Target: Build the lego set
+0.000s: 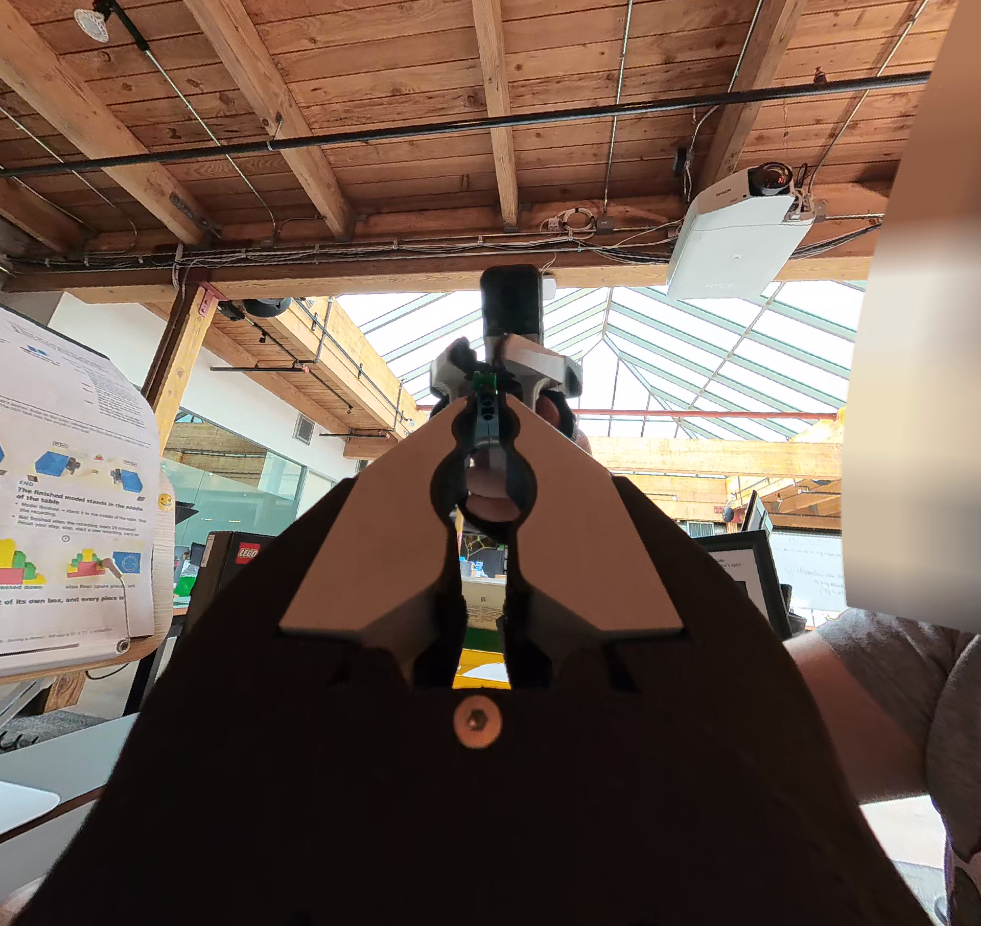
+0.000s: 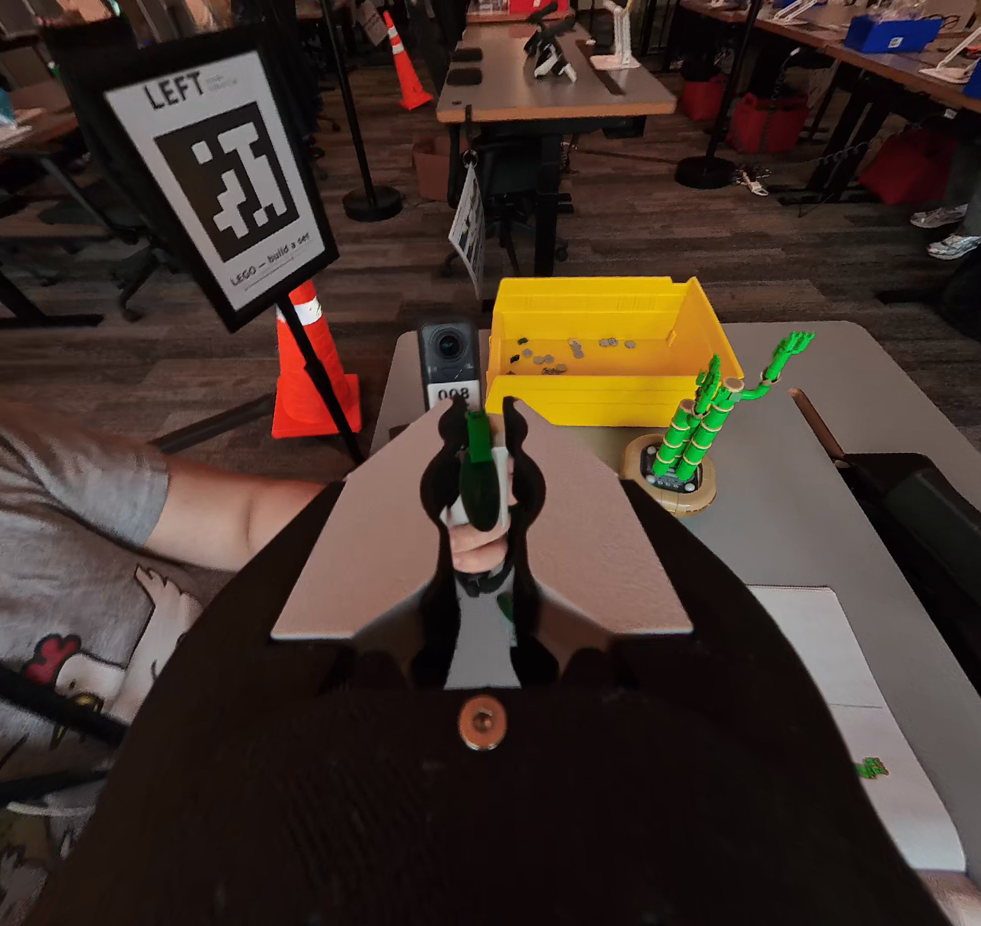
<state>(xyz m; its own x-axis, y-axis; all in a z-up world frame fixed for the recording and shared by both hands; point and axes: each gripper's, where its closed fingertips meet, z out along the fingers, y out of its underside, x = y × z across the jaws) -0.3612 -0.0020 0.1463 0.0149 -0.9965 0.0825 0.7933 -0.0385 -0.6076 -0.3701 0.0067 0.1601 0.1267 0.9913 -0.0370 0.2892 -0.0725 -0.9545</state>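
Left wrist view: I have the left gripper (image 1: pixel 485 412) tipped up toward the wooden ceiling, its jaws clamped on a small dark pin piece (image 1: pixel 485 414) with a green stud on its tip. I judge it is raised so the other tool can meet it in the air; the right gripper (image 1: pixel 504 369) sits just beyond, nearly touching.

Right wrist view: my right gripper (image 2: pixel 480 425) pinches a green leaf piece (image 2: pixel 478 436), jaws closed on it, aimed over the near-left edge of the grey table (image 2: pixel 796 555). The half-built bamboo plant (image 2: pixel 695 438) stands mid-table, just before the yellow bin (image 2: pixel 600 401) at the far edge, where spare parts lie within reach.
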